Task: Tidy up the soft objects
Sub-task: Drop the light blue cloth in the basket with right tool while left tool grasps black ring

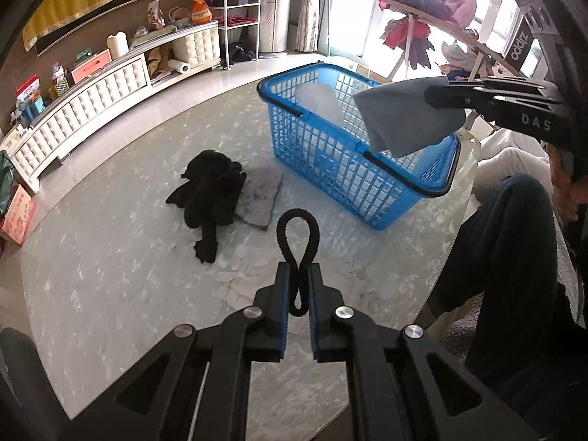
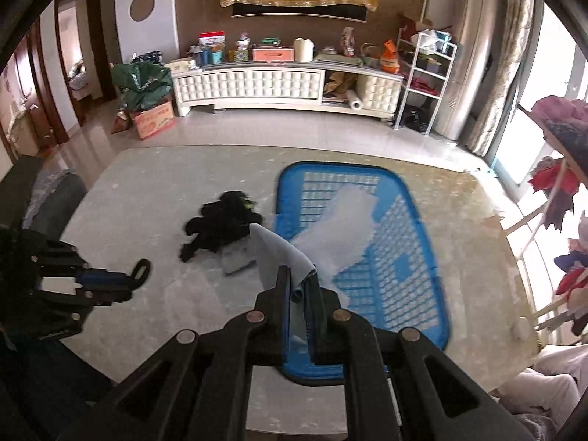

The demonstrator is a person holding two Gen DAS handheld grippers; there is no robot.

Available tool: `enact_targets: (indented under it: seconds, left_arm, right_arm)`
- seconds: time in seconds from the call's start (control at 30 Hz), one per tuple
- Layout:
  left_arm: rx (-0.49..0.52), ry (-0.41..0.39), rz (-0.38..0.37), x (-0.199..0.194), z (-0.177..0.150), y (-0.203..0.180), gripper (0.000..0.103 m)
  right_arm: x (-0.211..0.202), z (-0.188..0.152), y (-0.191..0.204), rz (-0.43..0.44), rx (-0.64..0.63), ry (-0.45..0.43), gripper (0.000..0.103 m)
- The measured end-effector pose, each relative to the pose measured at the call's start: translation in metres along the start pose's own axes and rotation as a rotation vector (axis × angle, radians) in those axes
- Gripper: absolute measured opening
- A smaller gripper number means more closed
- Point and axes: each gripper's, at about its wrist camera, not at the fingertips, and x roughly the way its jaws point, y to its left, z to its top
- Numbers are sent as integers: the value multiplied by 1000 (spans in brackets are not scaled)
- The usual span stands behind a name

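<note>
My left gripper [image 1: 299, 275] is shut on a black hair band [image 1: 297, 237], whose loop sticks out past the fingertips above the table; it also shows in the right wrist view [image 2: 141, 270]. My right gripper [image 2: 299, 277] is shut on a light blue cloth [image 2: 279, 253] and holds it over the blue basket [image 2: 422, 294]. In the left wrist view the cloth [image 1: 400, 117] hangs above the basket [image 1: 330, 169]. A white soft item [image 2: 341, 224] lies inside the basket. A black plush toy [image 1: 209, 194] and a grey pad [image 1: 259, 198] lie on the table left of the basket.
The marble table [image 1: 110, 275] holds everything. A white cabinet [image 2: 257, 84] with clutter stands along the far wall. A clothes rack [image 1: 433, 7] with garments stands behind the basket. A person's leg [image 1: 514, 257] is at the table's right edge.
</note>
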Motion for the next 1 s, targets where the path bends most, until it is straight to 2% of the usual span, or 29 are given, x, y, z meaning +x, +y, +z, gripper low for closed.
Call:
enact_targets:
  seconds: [0.23, 0.43, 0.57, 0.73, 1.0]
  left_arm:
    - [5, 0, -14, 5, 11, -5, 8]
    - [14, 27, -19, 18, 16, -9, 8]
    - [5, 49, -17, 26, 18, -5, 8]
    - [-6, 71, -11, 34, 19, -3, 8]
    - [-13, 85, -4, 38, 19, -1, 8]
  right_arm:
    - [12, -3, -23, -39, 18, 17, 5]
    - [43, -7, -33, -105, 2, 55, 5]
    - [71, -14, -32, -129, -46, 111, 5]
    - [98, -21, -26, -72, -53, 196, 5]
    - [105, -31, -26, -3, -40, 273, 5]
